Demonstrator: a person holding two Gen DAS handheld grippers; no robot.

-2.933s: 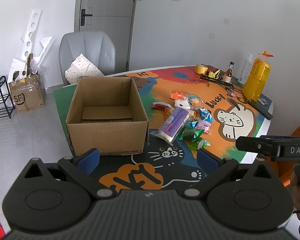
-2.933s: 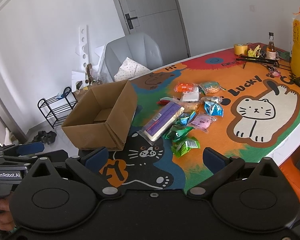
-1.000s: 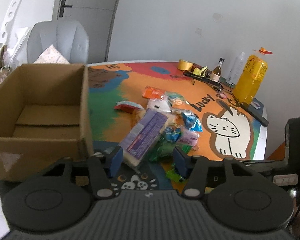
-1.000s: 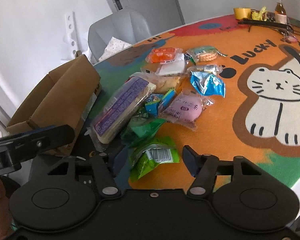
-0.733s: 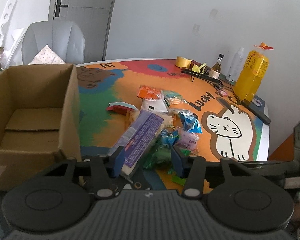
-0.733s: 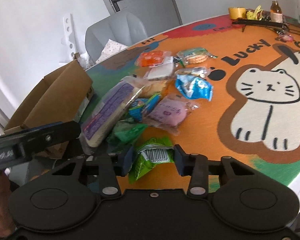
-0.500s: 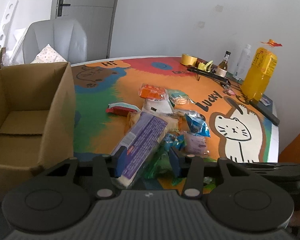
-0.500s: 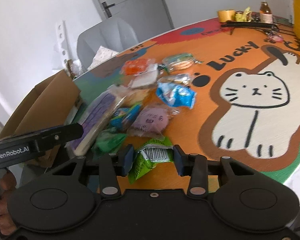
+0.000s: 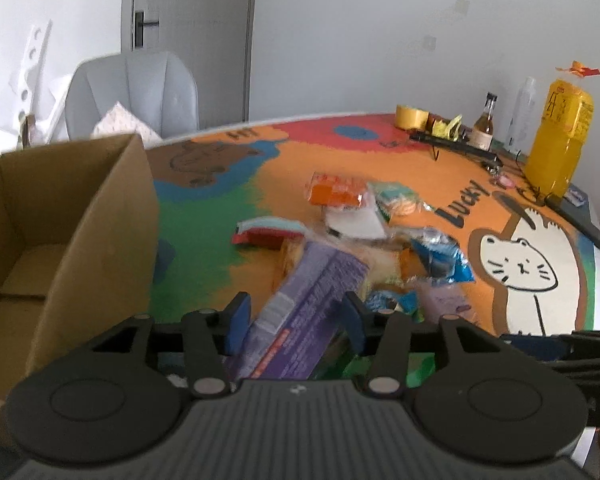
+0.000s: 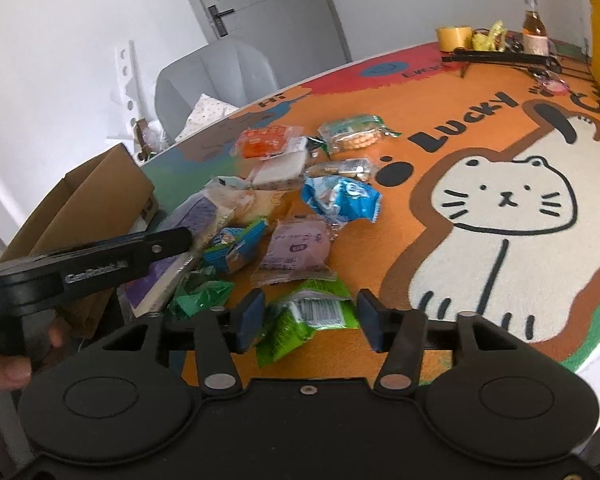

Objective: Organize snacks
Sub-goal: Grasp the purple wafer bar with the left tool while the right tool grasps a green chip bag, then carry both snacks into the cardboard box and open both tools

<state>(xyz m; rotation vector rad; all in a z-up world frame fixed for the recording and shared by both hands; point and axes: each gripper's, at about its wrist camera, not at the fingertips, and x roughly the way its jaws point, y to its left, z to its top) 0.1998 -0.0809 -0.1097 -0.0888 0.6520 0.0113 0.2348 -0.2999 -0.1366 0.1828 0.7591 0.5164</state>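
Our left tool (image 9: pixel 296 320) straddles the purple pack (image 9: pixel 300 320), seemingly gripping it beside the box (image 9: pixel 72 240). Only our right view shows that tool (image 10: pixel 310 320) narrowed around the green packet (image 10: pixel 308 320) on the surface (image 10: pixel 480 152).

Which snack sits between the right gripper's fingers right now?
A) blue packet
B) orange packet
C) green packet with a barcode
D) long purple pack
C: in the right wrist view the green packet with a barcode lies between the fingers of the right gripper, which stand on either side of it with small gaps showing, not yet shut on it.
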